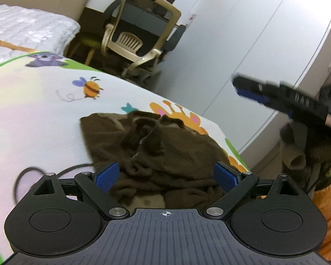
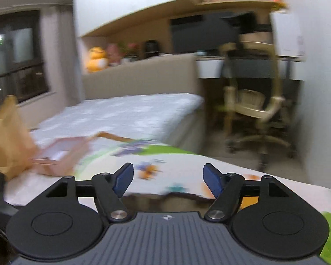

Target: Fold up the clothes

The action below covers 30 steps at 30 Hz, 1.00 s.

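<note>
Starting at the left, the quilted bed (image 1: 31, 28) lay beyond the printed play mat (image 1: 44, 110), and a dark cable (image 1: 22, 176) looped across the mat near our left gripper (image 1: 166, 176). We held that gripper low and just short of the brown knitted garment (image 1: 156, 152), its blue pads spread wide on either side of the near bunched edge, gripping nothing. We judged this an approach posture: the tongs parted so they could close on a fold of knit once pushed forward.

The garment itself sat crumpled in a heap on the mat, near its far-right corner, over the orange animal print. It was not yet laid flat, so we took the folding as barely begun; the likely first need was to spread it out.

Further right in the left wrist view, our right gripper (image 1: 275, 97) hung raised above the mat's edge, blurred. In its own view the right gripper (image 2: 168, 180) had its pads well apart with nothing between them, looking over the mat toward a pink box (image 2: 59, 154), a tan paper bag (image 2: 8, 137) and the office chair (image 2: 251, 108). Only a brown strip of the garment showed at that view's lower centre. We supposed it was held high to stay clear while the left took hold.
</note>
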Tool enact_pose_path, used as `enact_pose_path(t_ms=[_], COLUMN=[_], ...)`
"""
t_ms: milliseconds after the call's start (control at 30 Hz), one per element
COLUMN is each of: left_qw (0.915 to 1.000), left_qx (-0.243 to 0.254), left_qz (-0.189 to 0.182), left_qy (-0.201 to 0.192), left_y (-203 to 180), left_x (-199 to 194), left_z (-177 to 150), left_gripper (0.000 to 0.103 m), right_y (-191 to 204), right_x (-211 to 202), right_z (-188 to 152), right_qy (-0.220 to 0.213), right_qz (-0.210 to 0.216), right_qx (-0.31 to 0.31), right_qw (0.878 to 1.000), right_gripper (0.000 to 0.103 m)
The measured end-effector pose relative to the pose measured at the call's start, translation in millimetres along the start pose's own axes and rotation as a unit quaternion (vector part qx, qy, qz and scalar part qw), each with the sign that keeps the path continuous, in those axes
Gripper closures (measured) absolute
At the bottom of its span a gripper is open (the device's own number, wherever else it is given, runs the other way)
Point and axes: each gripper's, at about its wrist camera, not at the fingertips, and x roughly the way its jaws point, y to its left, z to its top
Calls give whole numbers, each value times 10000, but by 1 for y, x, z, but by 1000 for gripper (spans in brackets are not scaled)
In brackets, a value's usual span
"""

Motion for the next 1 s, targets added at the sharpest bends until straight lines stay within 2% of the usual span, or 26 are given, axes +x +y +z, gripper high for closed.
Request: enact_pose_path(t_ms=[100,233,267,300,333,400,467,567,633,667,733,833,867,900,967,1000], left_qw=[9998,9971,9959,9945,9929,9896,9889,9856,9820,9810,9802,9779,9779,9790,9822,9837], left_qx=[77,287,374,477,581,772,923,1105,1203,1236,1258,1180,1112,1021,886,886], left_qz=[160,650,763,867,970,1148,1162,1194,1244,1302,1471,1727,1770,1761,1656,1565], left_qy=[97,280,313,337,361,382,47,-470,-753,-740,-411,33,70,54,16,-1], left_y=[-5,-10,-11,-12,-14,-17,-20,-24,-25,-22,-12,10,14,17,20,18], left_x=[26,62,69,74,79,87,75,55,42,41,50,62,62,56,38,25], left_z=[7,9,9,9,9,11,20,30,35,34,24,7,6,6,7,6], left_gripper=[7,9,20,39,47,74,86,86,86,85,80,61,51,46,48,45], right_y=[-37,-73,-79,-84,-90,-96,-101,-99,-94,-91,-86,-83,-83,-87,-96,-98], right_x=[-6,-9,-8,-8,-8,-8,-9,-9,2,8,26,50,57,51,37,22], right_z=[-21,-58,-68,-76,-84,-93,-96,-84,-80,-77,-78,-95,-100,-97,-93,-91], right_qy=[148,342,428,516,603,688,680,415,514,564,822,1249,1379,1344,1270,1163], right_qz=[-462,-917,-988,-1036,-1081,-1113,-1154,-1171,-1140,-1124,-1131,-1518,-1640,-1665,-1710,-1639], right_qx=[257,390,386,382,379,376,360,224,0,-112,-433,-974,-1134,-996,-724,-676], right_qw=[9985,9944,9934,9925,9916,9907,9903,9920,9922,9920,9892,9756,9702,9717,9744,9773], right_gripper=[32,32,32,32,32,32,32,32,32,32,32,32,30,29,29,29])
